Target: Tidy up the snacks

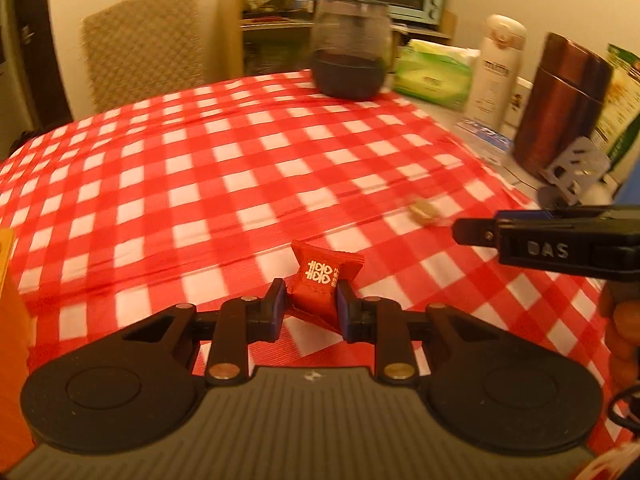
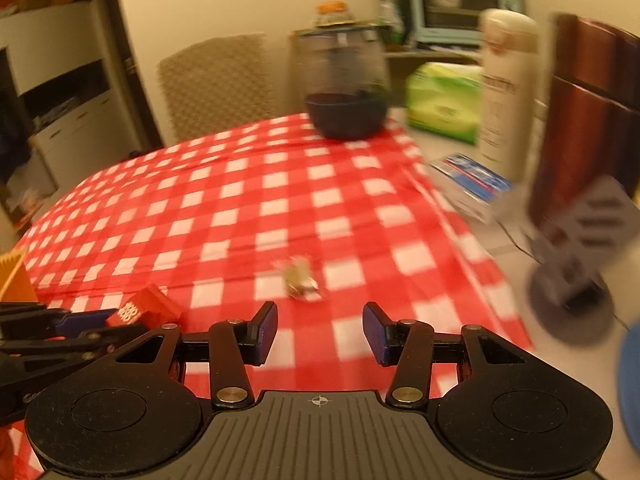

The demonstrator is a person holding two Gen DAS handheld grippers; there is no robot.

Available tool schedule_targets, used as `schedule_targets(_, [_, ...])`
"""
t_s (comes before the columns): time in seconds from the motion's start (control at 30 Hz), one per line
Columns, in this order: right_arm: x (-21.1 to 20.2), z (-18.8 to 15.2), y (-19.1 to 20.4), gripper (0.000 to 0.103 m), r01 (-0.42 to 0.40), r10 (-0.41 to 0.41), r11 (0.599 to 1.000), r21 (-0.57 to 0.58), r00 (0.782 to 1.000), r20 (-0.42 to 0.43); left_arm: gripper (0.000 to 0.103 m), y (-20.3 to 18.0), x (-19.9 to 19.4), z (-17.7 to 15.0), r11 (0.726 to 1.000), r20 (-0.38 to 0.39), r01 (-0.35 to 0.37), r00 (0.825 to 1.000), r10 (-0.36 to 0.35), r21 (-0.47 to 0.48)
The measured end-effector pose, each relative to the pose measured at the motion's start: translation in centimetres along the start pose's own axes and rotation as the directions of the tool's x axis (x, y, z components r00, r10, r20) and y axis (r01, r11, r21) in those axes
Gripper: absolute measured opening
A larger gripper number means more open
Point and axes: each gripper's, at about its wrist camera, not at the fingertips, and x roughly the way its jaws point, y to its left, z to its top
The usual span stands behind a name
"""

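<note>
A red wrapped candy (image 1: 320, 276) with white characters is pinched between the pads of my left gripper (image 1: 312, 294), just above the red-and-white checked tablecloth (image 1: 224, 168). The right wrist view shows that same candy (image 2: 138, 312) at the far left, in the left gripper (image 2: 76, 326). A small clear-wrapped candy (image 2: 300, 278) lies on the cloth just ahead of my right gripper (image 2: 320, 322), whose jaws stand open with nothing between them. In the left wrist view the right gripper (image 1: 472, 232) reaches in from the right, its tip close to that small candy (image 1: 424, 212).
At the far side stand a dark glass jar (image 1: 350, 48), a green tissue pack (image 1: 434, 72), a white bottle (image 1: 496, 68) and a brown canister (image 1: 560, 104). A grey stand (image 1: 572, 176) and a blue-white box (image 1: 486, 138) lie right of the cloth. An orange box (image 1: 8, 300) is at the left edge.
</note>
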Motion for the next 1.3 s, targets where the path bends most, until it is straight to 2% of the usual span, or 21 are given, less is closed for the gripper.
schedule_targets(0.23, [3.5, 0.6, 1.1, 0.049, -0.021, 0.022, 0.996, -0.091, 1.0, 0.01, 0.024, 0.2, 0.3, -1.0, 1.0, 0.004, -0.007, 1.0, 0.007, -0.015])
schedule_targets(0.3, [4.2, 0.6, 1.3, 0.049, -0.009, 0.01, 0.994, -0.108, 1.0, 0.015, 0.028, 0.0, 0.3, -1.2, 1.0, 0.009, -0.014, 1.0, 0.014, -0.004])
schedule_targets(0.37, [4.8, 0.7, 1.6, 0.039, -0.003, 0.003, 0.992, -0.124, 1.0, 0.003, 0.032, -0.2, 0.5, -1.3, 0.999, 0.011, -0.032, 0.999, 0.032, 0.015])
schedule_targets(0.4, [5.1, 0.7, 1.8, 0.027, -0.002, 0.001, 0.991, -0.135, 1.0, -0.006, 0.038, -0.3, 0.6, -1.3, 0.999, 0.007, -0.044, 0.999, 0.044, 0.027])
schedule_targets(0.43, [5.1, 0.7, 2.0, 0.022, 0.01, -0.011, 0.989, -0.147, 1.0, -0.003, 0.044, -0.5, 0.7, -1.3, 0.997, 0.008, -0.055, 0.998, 0.055, 0.046])
schedule_targets(0.57, [4.6, 0.4, 2.2, 0.022, 0.018, -0.018, 0.99, -0.139, 1.0, -0.004, 0.045, -1.4, 0.8, -1.3, 0.987, 0.048, -0.067, 0.997, 0.06, 0.145])
schedule_targets(0.67, [3.9, 0.0, 2.2, 0.022, 0.019, -0.019, 0.991, -0.132, 1.0, -0.001, 0.045, -2.0, 1.2, -1.1, 0.981, 0.045, -0.048, 0.998, 0.04, 0.19])
schedule_targets(0.77, [3.2, -0.3, 2.1, 0.022, 0.024, -0.024, 0.994, -0.108, 1.0, -0.001, 0.044, -2.3, 1.6, -1.0, 0.977, 0.035, -0.036, 0.999, 0.029, 0.209])
schedule_targets(0.83, [2.7, -0.4, 2.0, 0.022, 0.024, -0.024, 0.996, -0.089, 1.0, -0.002, 0.036, -2.4, 1.8, -1.1, 0.976, 0.018, -0.035, 0.999, 0.032, 0.216])
schedule_targets(0.9, [2.1, -0.5, 2.0, 0.022, 0.022, -0.022, 0.997, -0.078, 1.0, -0.002, 0.032, -2.2, 1.8, -1.1, 0.979, 0.01, -0.025, 1.0, 0.024, 0.201])
schedule_targets(0.93, [1.9, -0.5, 2.0, 0.022, 0.02, -0.02, 0.997, -0.073, 1.0, -0.002, 0.025, -2.1, 1.7, -1.2, 0.982, 0.003, -0.017, 1.0, 0.017, 0.191])
schedule_targets(1.3, [-2.8, -0.8, 3.5, 0.021, 0.026, -0.026, 0.999, -0.019, 1.0, -0.003, 0.024, -1.3, -3.4, -1.4, 0.999, 0.011, -0.001, 1.0, 0.0, 0.05])
